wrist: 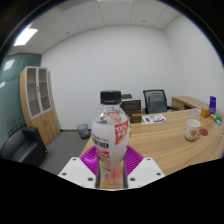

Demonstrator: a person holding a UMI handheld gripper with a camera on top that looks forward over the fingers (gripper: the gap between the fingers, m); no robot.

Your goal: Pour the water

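Jaws pinching the water bottle point(110, 140) upright, cap on, lifted over the bench point(165, 140); cup point(194, 128) sits well ahead, so grasp looks done, pour not started.

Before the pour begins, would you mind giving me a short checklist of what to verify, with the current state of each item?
1. Bottle between the gripper fingers, pads against it: ok.
2. Bottle upright: ok.
3. Cap off: not ok, white cap in place.
4. Receiving cup visible on the table: ok.
5. Bottle over cup: not ok, cup sits off to the side.
6. Cup empty: cannot tell.
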